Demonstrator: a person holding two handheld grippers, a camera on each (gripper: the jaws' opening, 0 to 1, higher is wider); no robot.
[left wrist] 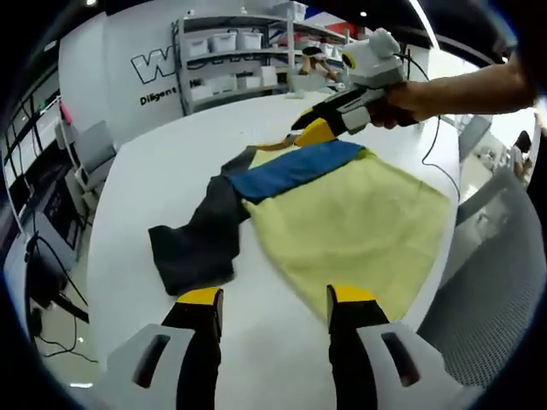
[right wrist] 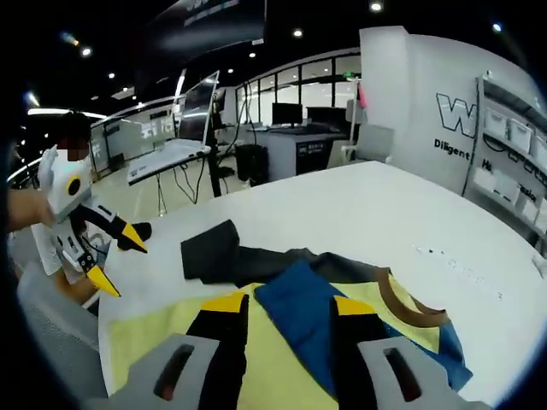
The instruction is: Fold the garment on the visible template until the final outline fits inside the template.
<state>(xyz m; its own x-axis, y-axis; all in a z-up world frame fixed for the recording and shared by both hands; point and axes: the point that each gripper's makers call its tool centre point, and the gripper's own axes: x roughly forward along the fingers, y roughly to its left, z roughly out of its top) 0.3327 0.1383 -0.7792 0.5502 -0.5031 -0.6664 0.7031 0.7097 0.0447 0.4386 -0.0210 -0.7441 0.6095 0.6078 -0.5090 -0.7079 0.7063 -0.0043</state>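
A: Where's the yellow, blue and dark grey garment [left wrist: 308, 201]?
B: Spread on the white surface [left wrist: 171, 162], dark sleeve out sideways.
A: Left gripper [left wrist: 275, 307]?
B: Just off garment's yellow hem, jaws wide apart, holding nothing.
A: Right gripper [right wrist: 279, 306]?
B: Over garment's brown collar [right wrist: 402, 303] end, jaws parted, nothing gripped.

Not much readable from my end. The white back wall [left wrist: 128, 51] has big outlined letters, I only catch a "W" [left wrist: 147, 66] before the shelving cuts it off, with smaller dark text under it starting "Diligent" [left wrist: 159, 95]. Same wall in the right gripper view: "W" [right wrist: 453, 115] and "Diligent" [right wrist: 449, 146] again, rest is cut off.
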